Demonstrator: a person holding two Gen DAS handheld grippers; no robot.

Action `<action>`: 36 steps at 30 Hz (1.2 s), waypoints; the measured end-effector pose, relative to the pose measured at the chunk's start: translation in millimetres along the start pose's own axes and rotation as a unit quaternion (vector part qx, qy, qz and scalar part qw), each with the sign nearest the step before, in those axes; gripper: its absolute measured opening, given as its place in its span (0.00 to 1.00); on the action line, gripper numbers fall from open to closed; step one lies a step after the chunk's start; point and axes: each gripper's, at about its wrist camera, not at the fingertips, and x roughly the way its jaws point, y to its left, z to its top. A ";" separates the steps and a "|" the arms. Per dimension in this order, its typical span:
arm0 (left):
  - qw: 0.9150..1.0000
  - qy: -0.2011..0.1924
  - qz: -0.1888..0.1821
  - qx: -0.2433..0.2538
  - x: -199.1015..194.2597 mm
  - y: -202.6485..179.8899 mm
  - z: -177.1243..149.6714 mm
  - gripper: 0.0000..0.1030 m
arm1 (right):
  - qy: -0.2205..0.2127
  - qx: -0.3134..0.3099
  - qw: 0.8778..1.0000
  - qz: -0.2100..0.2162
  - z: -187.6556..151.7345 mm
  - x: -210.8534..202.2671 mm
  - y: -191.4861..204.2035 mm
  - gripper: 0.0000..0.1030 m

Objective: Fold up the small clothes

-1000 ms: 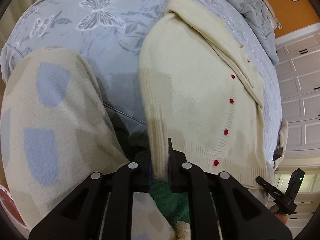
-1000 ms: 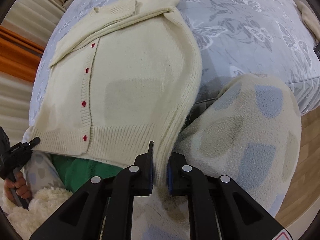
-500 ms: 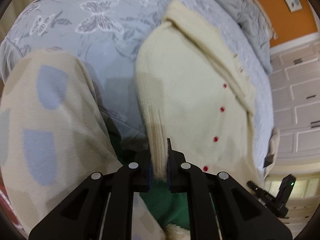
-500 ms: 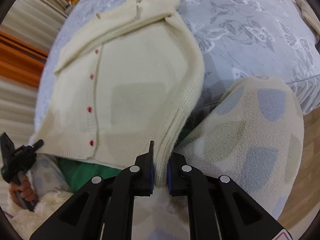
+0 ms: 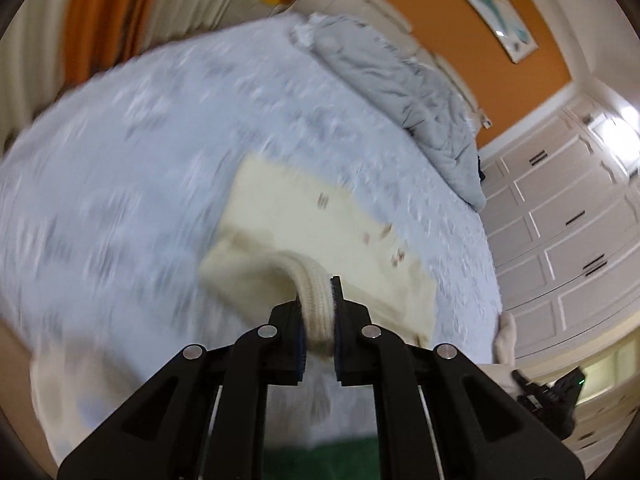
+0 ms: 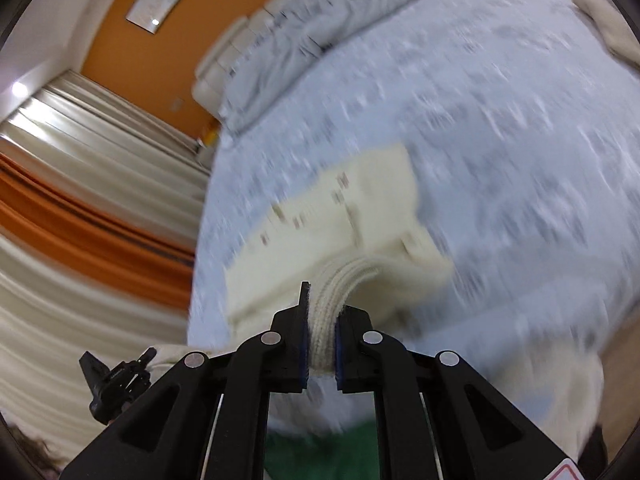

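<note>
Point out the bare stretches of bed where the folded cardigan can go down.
Open bedspread lies left of the cream cardigan in the left wrist view, and beyond it toward the grey duvet. Crowded: the headboard end under that duvet. Both left gripper and right gripper clamp the hem.

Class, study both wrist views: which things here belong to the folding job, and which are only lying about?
Part of the job:
cream cardigan, its ribbed hem pinched in both claws
left claw
right claw
bedspread, the folding surface

Just lying about:
grey duvet
wall picture
curtains
wardrobe doors
</note>
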 end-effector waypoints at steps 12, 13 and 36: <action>0.992 0.023 0.109 0.050 213.5 -16.9 102.0 0.12 | -0.006 0.046 0.998 -0.041 123.2 190.5 -18.6 0.15; 0.992 0.031 0.115 0.046 228.6 -10.1 101.7 0.13 | -0.001 0.056 0.997 -0.054 126.3 204.1 -23.5 0.15; 0.990 0.067 0.117 0.053 238.7 40.0 76.2 0.08 | -0.036 -0.069 0.988 -0.130 90.6 200.8 -23.5 0.07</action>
